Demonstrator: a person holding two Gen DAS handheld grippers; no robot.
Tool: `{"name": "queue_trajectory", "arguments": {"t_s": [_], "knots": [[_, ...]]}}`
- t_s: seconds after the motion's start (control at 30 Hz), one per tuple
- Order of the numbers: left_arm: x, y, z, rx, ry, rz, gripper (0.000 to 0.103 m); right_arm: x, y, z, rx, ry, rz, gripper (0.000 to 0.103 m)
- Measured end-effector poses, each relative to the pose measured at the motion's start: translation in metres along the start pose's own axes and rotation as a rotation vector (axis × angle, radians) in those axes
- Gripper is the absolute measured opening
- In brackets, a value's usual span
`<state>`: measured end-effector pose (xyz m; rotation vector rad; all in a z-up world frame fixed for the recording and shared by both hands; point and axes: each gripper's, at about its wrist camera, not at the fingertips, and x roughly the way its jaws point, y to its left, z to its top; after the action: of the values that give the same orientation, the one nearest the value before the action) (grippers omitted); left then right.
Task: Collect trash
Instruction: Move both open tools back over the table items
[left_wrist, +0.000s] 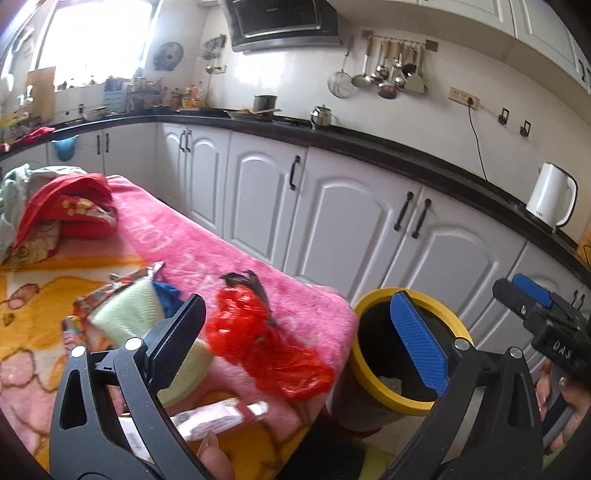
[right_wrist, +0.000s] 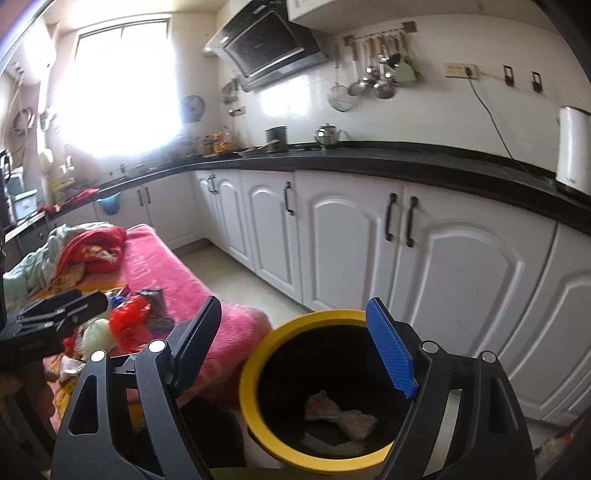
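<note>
Trash, item one: we log a red plastic bag (left_wrist: 258, 339), crumpled, lying on the pink blanket (left_wrist: 192, 236) at the lower centre of the left wrist view, near the blanket's edge. Just left of it we note a pale green roll (left_wrist: 129, 314), foil wrappers (left_wrist: 122, 284) and a scrap of blue (left_wrist: 168, 295); a white packet (left_wrist: 218, 417) lies below them.

Item two: a bin with a yellow rim (right_wrist: 258, 354), standing on the floor just beside the blanket's edge, lower centre of the right wrist view. We see crumpled paper (right_wrist: 340, 410) at its bottom.

Left hand-held gripper (left_wrist: 299, 339): jaws wide apart, nothing between them; the red bag shows between them on the blanket beyond.

Right hand-held gripper (right_wrist: 295, 350): jaws spread wide over the bin's mouth, holding nothing.

Surroundings: white cabinets (right_wrist: 351, 240) under a black countertop (right_wrist: 369, 157), a white kettle (left_wrist: 552, 195) at right, ladles hanging on a wall rail (left_wrist: 391, 70).
</note>
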<state>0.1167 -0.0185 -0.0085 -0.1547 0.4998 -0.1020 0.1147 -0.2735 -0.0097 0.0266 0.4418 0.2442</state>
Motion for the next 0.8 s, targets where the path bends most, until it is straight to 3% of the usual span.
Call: {"name": "queue_trajectory", "arguments": {"t_s": [0.37,0.8], "knots": [[-0.03,0.041,0.007,-0.059,-0.062,0.063,0.092,0.003,0.043,0.0,-0.071,0.031,0.08,0.078],[-0.051,0.094,0.003,-0.112,-0.047,0.135,0.092,0.018,0.1,-0.009,-0.167,0.079,0.193,0.086]]}}
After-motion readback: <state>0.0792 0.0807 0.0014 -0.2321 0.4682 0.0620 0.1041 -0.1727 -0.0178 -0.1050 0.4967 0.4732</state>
